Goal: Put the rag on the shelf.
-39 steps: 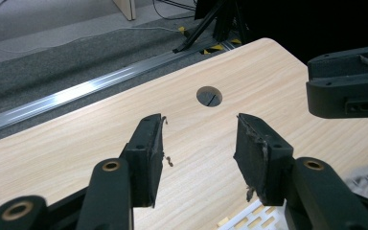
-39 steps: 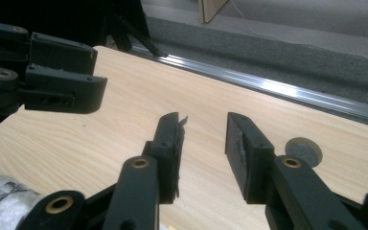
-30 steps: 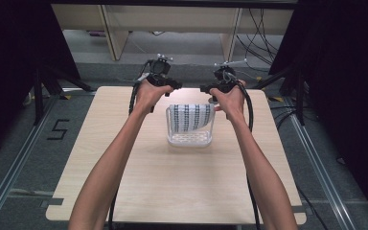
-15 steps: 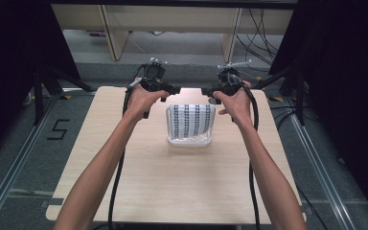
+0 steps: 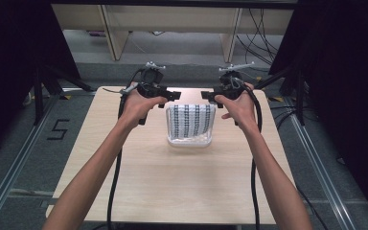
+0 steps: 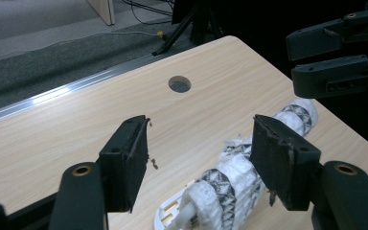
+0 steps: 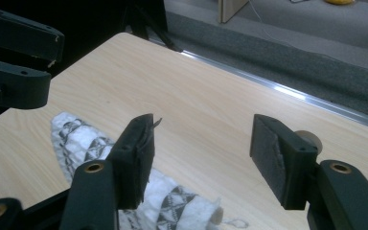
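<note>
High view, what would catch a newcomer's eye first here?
The patterned white cloth draped over a clear container at the middle of the wooden table. Flanking its far end, the left gripper and right gripper face each other, jaws open with nothing between them, having just been opening.

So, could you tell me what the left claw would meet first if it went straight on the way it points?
Probably the right claw facing it. The open left claw seems to pass above the cloth, though depth is unclear.

Place: it looked like a lab recording bay.
Signs: black curtains [image 5: 9,72], metal floor rails [image 5: 9,187], loose cables [image 5: 261,21], a lone tabletop [image 5: 172,187].
</note>
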`<action>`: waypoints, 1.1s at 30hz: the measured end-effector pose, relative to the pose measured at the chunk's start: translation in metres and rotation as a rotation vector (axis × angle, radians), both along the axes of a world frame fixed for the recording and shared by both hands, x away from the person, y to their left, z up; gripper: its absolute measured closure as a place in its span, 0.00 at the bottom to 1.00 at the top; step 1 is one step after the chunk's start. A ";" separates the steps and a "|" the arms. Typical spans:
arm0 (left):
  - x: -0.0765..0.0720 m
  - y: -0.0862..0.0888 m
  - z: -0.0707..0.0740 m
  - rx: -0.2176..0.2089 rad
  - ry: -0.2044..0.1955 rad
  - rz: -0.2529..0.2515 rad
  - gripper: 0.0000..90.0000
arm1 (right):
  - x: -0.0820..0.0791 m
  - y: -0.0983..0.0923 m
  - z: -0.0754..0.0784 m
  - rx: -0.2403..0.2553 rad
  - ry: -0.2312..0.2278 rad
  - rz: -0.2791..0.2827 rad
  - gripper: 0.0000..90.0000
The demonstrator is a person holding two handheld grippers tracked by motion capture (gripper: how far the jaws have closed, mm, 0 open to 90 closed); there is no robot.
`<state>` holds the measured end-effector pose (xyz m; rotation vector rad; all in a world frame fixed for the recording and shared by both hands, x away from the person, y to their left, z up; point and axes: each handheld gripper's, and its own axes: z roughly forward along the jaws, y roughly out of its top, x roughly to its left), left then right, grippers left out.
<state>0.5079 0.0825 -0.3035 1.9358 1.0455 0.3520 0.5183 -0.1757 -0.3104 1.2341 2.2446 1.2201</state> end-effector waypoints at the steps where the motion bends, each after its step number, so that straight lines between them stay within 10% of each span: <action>1: -0.001 0.000 0.000 0.001 0.000 0.001 0.41 | -0.002 0.000 0.001 -0.011 -0.001 0.007 0.46; 33: -0.040 0.009 -0.004 0.010 -0.035 -0.018 0.30 | -0.038 0.003 -0.004 -0.012 -0.050 0.063 0.34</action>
